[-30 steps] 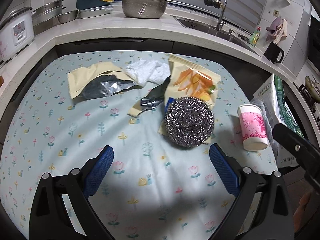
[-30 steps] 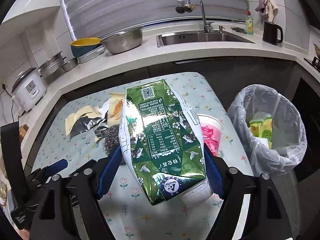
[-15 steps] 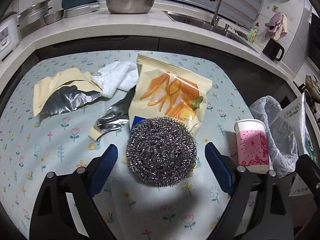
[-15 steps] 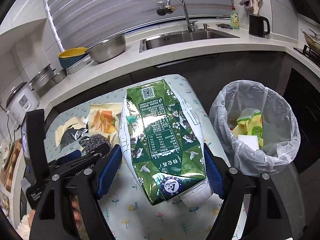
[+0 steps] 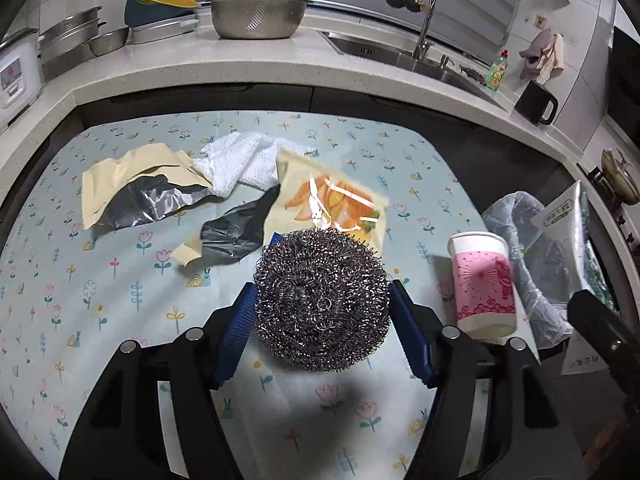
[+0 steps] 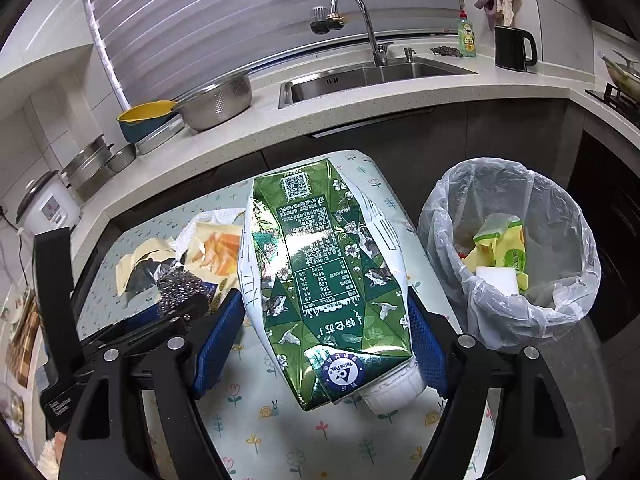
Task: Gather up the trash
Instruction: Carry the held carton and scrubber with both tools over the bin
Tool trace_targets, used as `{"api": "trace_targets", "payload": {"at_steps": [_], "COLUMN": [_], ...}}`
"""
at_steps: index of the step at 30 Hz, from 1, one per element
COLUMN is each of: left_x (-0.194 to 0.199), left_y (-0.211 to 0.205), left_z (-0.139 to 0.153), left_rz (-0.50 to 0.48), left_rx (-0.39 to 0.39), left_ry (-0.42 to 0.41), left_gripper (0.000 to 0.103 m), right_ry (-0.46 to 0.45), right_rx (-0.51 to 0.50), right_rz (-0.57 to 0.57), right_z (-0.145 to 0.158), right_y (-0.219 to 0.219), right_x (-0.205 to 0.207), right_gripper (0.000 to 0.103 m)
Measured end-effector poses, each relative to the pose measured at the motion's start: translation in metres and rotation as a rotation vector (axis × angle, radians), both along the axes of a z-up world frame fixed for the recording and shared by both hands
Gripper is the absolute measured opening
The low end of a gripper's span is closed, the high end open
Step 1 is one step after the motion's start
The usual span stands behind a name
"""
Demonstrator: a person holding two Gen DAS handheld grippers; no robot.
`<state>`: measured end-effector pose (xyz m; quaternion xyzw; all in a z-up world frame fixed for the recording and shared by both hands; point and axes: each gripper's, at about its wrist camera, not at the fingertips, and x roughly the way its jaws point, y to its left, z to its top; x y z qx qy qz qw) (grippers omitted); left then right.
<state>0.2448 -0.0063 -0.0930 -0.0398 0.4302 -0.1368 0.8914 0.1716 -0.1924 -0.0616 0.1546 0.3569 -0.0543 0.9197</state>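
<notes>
A round steel scourer [image 5: 320, 320] lies on the flowered tablecloth [image 5: 100, 300], partly on an orange snack bag [image 5: 332, 196]. My left gripper [image 5: 322, 290] straddles it. Its jaws are closing, and the blue pads [image 5: 244, 320] touch both sides of the scourer. My right gripper [image 6: 324, 302] is shut on a flattened green drink carton [image 6: 320, 248], held above the table's right edge beside the lined trash bin [image 6: 560, 240]. In the right wrist view the left gripper [image 6: 160, 320] and the scourer [image 6: 180, 284] show at the left.
A pink paper cup [image 5: 482, 280] stands at the table's right edge. A white paper towel [image 5: 244, 164], a beige foil wrapper [image 5: 136, 184] and a torn foil piece [image 5: 236, 228] lie farther back. The bin holds yellow packaging [image 6: 504, 244]. A counter with a sink [image 6: 360, 76] runs behind.
My left gripper moved forward until the scourer sat between its fingers, and the jaws narrowed onto it. My right gripper swung the carton right, bringing the bin closer.
</notes>
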Motion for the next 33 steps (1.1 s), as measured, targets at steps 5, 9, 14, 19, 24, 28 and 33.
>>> {"api": "trace_targets", "payload": {"at_steps": [5,9,14,19,24,28,33], "left_x": [-0.017,-0.031,-0.048,-0.062,-0.072,-0.079,-0.083], "left_y": [0.01,0.016,0.019,0.011,-0.005,-0.023,-0.053], "left_z": [0.023,0.041,0.058,0.07,0.078,0.083,0.086], "left_rz": [0.007,0.012,0.01,-0.01,-0.044,-0.078,-0.135], "left_rx": [-0.037,-0.052,-0.066,-0.064,-0.063,-0.064,-0.058], "left_ry": [-0.024,-0.05,-0.074,-0.09,-0.105,-0.114,-0.12], "left_gripper": [0.063,0.063,0.063,0.063,0.063,0.063,0.063], "right_ry": [-0.021,-0.039,-0.059,-0.075,-0.084,-0.083,-0.085], "right_rx": [-0.002,-0.003,-0.011,-0.005,-0.008,-0.01,-0.012], "right_rz": [-0.002,-0.008,-0.009,-0.02,-0.034,-0.057,-0.101], "right_z": [0.01,0.019,0.03,0.037,0.041,0.041,0.043], "right_y": [0.001,0.0,0.001,-0.004,-0.012,-0.023,-0.046], "right_x": [-0.012,-0.022,-0.035,-0.048,-0.063,-0.073,-0.084], "right_gripper": [0.075,0.075,0.075,0.075,0.075,0.075,0.075]}}
